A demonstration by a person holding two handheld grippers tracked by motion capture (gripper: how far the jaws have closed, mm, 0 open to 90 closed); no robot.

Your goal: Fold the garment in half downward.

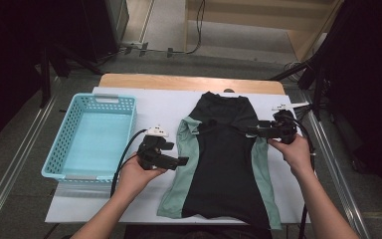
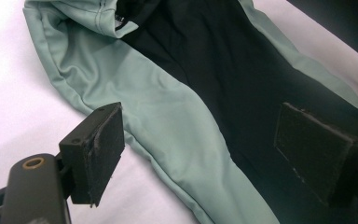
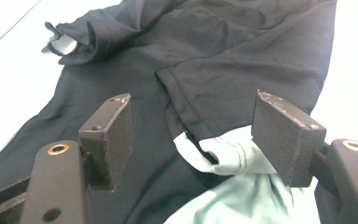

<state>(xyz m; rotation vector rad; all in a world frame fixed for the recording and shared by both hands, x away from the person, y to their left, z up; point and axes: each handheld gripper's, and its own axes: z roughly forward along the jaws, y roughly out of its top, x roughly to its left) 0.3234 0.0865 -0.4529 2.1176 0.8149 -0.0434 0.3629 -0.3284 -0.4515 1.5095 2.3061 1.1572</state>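
A black shirt [image 1: 224, 154] with mint-green side panels lies flat on the white table cover [image 1: 154, 107], collar toward the far edge. Both sleeves lie folded in across its chest. My left gripper [image 1: 184, 160] is at the shirt's left edge, pointing right. In the left gripper view its jaws [image 2: 205, 149] stand open over the green panel [image 2: 168, 112], with no cloth pinched. My right gripper [image 1: 251, 130] sits at the shirt's right side, pointing left. In the right gripper view it is open [image 3: 196, 135] just above the folded black sleeve [image 3: 242, 74] and a green fold [image 3: 233, 156].
A light blue plastic basket [image 1: 64, 144] stands empty at the table's left. White cover shows between the basket and the shirt. The table's wooden far edge [image 1: 189, 82] lies beyond the collar, and metal rails run along the floor on both sides.
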